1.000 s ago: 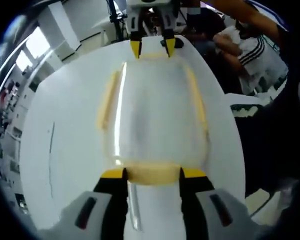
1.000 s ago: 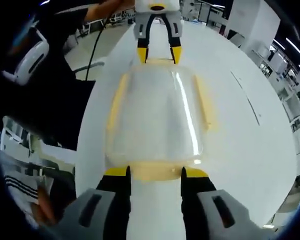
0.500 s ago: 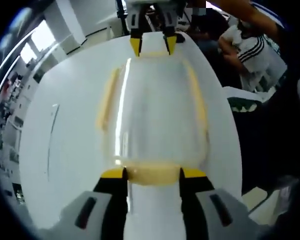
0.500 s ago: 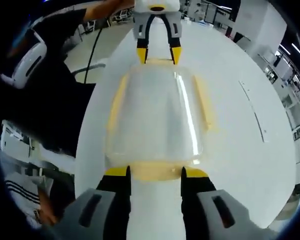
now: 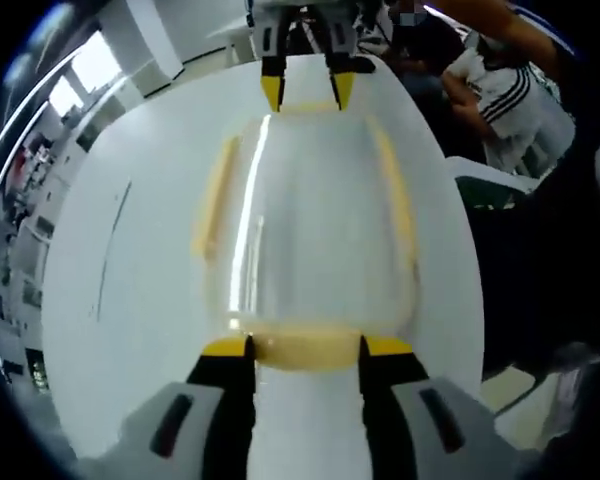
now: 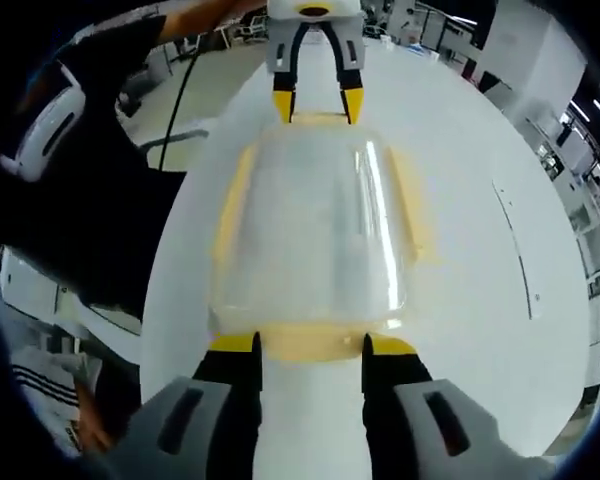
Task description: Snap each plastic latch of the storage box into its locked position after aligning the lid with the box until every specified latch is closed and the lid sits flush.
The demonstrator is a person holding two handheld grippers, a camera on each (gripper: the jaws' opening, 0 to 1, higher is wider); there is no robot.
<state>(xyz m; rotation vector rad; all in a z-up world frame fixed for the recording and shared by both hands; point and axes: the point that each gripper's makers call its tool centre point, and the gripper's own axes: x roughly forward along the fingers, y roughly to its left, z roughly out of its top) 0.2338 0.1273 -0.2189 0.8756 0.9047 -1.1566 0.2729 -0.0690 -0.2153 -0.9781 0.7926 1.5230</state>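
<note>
Clear storage box (image 5: pixel 310 220) w/ lid (image 5: pixel 315 200) on, sitting mid white table (image 5: pixel 130 230). Yellow latches: long side ones (image 5: pixel 212 205) lying flat along lid edges; short end ones under each gripper.

Left gripper (image 5: pixel 303 348), left gripper view: jaws apart approx. one end-latch width, yellow tips either side of near end latch (image 5: pixel 305 347), touching box end. Not clear whether squeezing latch or just bracketing it. Far end of same view: right gripper (image 5: pixel 305 92) w/ tips spread at opposite end latch.

Right gripper view: right gripper (image 6: pixel 310 345) same posture, jaws spread, tips flanking its near end latch (image 6: pixel 312 343); left gripper (image 6: pixel 315 105) at far end of box (image 6: pixel 315 220), tips astride far latch (image 6: pixel 317 118).

Lid (image 6: pixel 315 200) looks level on box, glare streak along top. Flush seating at corners: can't tell thru fisheye blur.

Seated person in striped sleeve (image 5: pixel 510 95) beside table, other side dark-clothed person (image 6: pixel 90 170).
</note>
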